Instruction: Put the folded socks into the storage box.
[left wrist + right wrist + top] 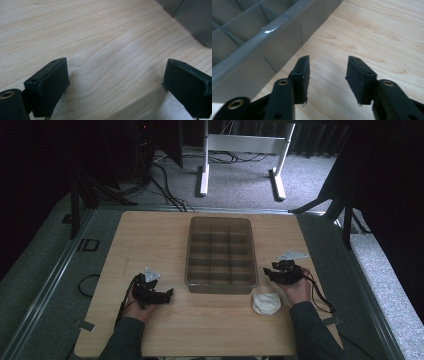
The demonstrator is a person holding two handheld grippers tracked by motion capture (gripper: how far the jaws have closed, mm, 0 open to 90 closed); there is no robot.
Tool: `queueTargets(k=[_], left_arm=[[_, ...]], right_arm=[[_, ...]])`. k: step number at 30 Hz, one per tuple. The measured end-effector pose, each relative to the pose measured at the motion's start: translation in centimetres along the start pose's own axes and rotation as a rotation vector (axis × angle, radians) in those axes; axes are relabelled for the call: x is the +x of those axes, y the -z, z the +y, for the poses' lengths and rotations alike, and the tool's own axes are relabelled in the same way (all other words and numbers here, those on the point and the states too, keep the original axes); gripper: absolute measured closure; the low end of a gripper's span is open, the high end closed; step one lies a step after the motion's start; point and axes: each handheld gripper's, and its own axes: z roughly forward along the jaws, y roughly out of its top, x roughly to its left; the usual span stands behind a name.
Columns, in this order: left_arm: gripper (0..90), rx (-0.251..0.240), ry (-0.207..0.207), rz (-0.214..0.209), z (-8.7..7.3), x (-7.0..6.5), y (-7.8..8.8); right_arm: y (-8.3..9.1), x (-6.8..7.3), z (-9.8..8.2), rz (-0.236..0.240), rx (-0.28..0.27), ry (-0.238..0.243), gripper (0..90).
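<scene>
A grey divided bin (221, 254) stands in the middle of the wooden table (150, 235), its compartments looking bare. My left gripper (167, 295) rests low over the table left of the bin, jaws wide apart with only wood grain between them (116, 75). My right gripper (267, 272) sits just right of the bin's near corner, pointing toward it. Its jaws stand open with bare table between them (328, 72), and the bin wall (262, 37) runs along their left. A white crumpled lump (266, 303) lies on the table just before my right hand.
A corner of the bin (190, 17) shows at the top right of the left gripper view. Cables trail from both grippers along the table sides. A white desk frame (240, 155) and floor cables lie beyond the far edge.
</scene>
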Motion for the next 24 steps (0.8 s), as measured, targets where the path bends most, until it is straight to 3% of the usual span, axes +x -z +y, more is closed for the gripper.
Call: queueTargets(k=[9, 20, 24], left_arm=[[6.6, 0.0, 0.0, 0.0, 0.0, 0.0, 0.0], [6.6, 0.0, 0.0, 0.0, 0.0, 0.0, 0.0], [6.6, 0.0, 0.0, 0.0, 0.0, 0.0, 0.0]], right_arm=[[0.8, 0.7, 0.8, 0.031, 0.023, 0.083, 55.0], [2.2, 1.1, 1.6, 0.06, 0.021, 0.119, 59.3], [2.5, 1.3, 1.7, 0.06, 0.05, 0.156, 61.2]])
